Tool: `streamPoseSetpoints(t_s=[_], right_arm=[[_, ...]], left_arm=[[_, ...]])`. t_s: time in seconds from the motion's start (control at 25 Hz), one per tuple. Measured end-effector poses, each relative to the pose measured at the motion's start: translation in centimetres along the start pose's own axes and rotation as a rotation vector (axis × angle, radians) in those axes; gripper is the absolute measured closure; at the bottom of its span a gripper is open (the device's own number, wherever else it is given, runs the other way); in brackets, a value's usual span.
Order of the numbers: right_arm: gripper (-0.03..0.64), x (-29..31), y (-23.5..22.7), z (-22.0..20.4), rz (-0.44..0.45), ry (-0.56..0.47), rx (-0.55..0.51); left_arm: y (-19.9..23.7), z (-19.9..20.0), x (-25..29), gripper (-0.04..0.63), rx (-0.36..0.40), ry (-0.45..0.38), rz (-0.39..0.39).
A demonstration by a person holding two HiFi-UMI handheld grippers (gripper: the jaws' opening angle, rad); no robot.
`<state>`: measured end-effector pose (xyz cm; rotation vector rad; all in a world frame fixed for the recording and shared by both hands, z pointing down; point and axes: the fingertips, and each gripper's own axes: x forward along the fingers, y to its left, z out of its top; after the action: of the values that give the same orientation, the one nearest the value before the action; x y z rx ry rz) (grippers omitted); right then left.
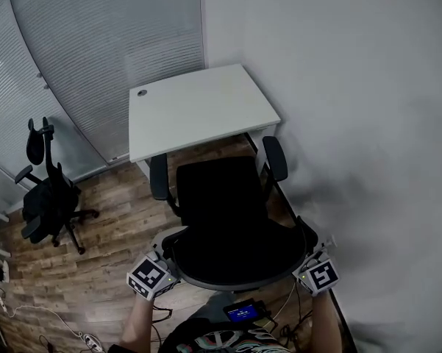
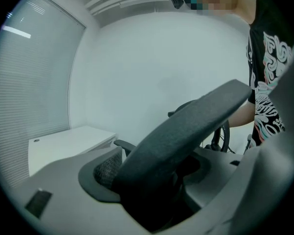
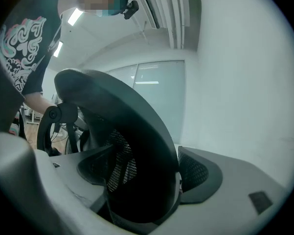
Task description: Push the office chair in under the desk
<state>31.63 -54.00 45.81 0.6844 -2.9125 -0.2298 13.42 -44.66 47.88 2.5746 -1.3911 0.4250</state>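
- Gripping the chair (image 1: pixel 228 212) by its backrest rim, the left gripper (image 1: pixel 167 258) and right gripper (image 1: pixel 306 254) each had jaws spread wide, pads against the rim, one on each side.
- The chair stood straight ahead of both grippers, facing the desk (image 1: pixel 198 105), its seat front just at the desk's near edge and not yet under; neither hand was nearer.
- A level shove forward looked right, though the armrests might catch the desktop.
- Wood floor (image 1: pixel 110 256) underfoot, white wall (image 1: pixel 353 87) close on the right, a second chair (image 1: pixel 51 197) well off left.

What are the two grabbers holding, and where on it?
The office chair, by its backrest: the left gripper clamps its left edge, the right gripper its right edge.
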Motion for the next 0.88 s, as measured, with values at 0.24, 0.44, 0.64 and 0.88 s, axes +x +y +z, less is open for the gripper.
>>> streamPoseSetpoints(t_s=[0.24,0.44,0.64,0.88], right_arm=[[0.216,0.6,-2.0,-0.3,0.029,-0.014,-0.001],[0.218,1.7,-4.1,-0.8,0.049,-0.014,-0.006],[0.217,2.1,-5.7,-1.1,0.072,-0.016,-0.006],[0.216,2.3,-6.7,-1.5,0.083,0.003,0.014]], left_arm=[[0.2,0.5,1.7,0.256,-0.013,-0.005,0.030],[0.8,0.9,3.5,0.256,-0.028,-0.003,0.040],[0.8,1.3,4.9,0.256,-0.043,0.015,0.027],[0.8,1.6,5.8,0.256,-0.049,0.017,0.031]])
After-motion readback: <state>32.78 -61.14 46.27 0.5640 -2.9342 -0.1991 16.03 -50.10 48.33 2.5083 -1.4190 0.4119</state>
